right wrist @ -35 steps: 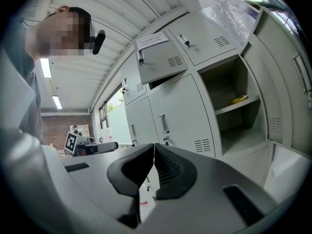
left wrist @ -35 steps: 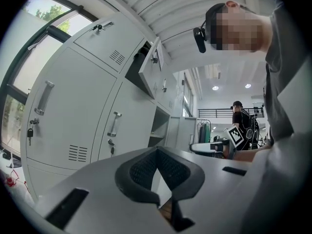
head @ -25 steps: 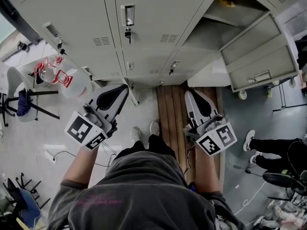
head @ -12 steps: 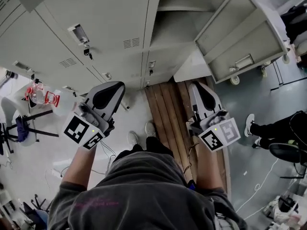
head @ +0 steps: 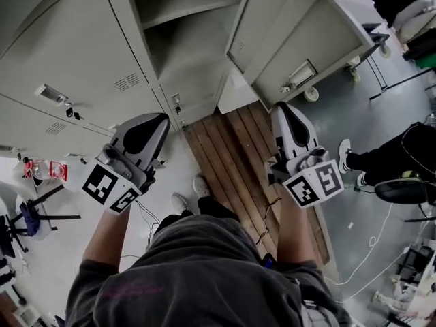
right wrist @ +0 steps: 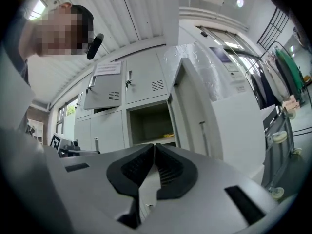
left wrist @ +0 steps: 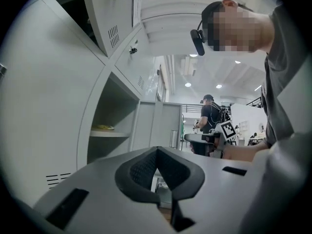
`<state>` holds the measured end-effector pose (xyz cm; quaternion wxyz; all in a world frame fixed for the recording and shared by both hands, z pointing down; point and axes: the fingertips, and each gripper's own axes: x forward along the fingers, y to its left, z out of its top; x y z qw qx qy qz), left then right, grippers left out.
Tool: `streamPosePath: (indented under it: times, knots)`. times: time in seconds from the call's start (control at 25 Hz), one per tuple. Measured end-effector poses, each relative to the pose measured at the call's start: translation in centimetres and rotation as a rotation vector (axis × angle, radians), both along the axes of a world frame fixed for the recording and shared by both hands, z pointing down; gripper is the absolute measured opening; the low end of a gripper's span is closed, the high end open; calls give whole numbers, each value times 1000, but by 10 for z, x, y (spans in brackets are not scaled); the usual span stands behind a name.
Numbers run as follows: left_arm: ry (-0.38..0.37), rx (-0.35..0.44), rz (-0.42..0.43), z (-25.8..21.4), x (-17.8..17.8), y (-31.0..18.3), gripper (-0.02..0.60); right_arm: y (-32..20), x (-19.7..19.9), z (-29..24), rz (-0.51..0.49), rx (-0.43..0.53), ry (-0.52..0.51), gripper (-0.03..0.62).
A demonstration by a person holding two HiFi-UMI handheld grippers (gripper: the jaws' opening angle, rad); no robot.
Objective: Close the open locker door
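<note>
Left hand-held gripper (head: pixel 151 122): its jaws are pressed together with nothing in them. It points toward the closed lockers (head: pixel 75 60) at 11 o'clock.
Open locker (head: pixel 180 43): it sits at 12 o'clock, up ahead between the two grippers. It has a shelf (left wrist: pixel 109 134) inside with a small yellow thing (left wrist: pixel 103 127) on it.
Locker door (head: pixel 300 36): it is swung wide out at 1 o'clock, well away from its frame.
Right hand-held gripper (head: pixel 283 113): its jaws are pressed together too, and empty. It points up at the door but does not touch it.
Done so far: nothing yet, because the door is open and no gripper is on it.
Left to do: I think a gripper must reach the door and push it round toward 11 o'clock until it sits flat like the others.
</note>
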<state>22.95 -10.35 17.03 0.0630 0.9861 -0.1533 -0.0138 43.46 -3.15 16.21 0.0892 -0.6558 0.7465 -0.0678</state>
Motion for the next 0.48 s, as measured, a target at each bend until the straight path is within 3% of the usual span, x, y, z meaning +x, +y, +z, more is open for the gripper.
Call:
streamPosePath:
  times: [0.4, 0.48]
  knots:
    - [-14, -10, 69, 8, 68, 7, 14, 15, 76, -1, 113, 26, 33, 29]
    - [-20, -12, 76, 10, 77, 8, 14, 15, 86, 1, 114, 25, 26, 65]
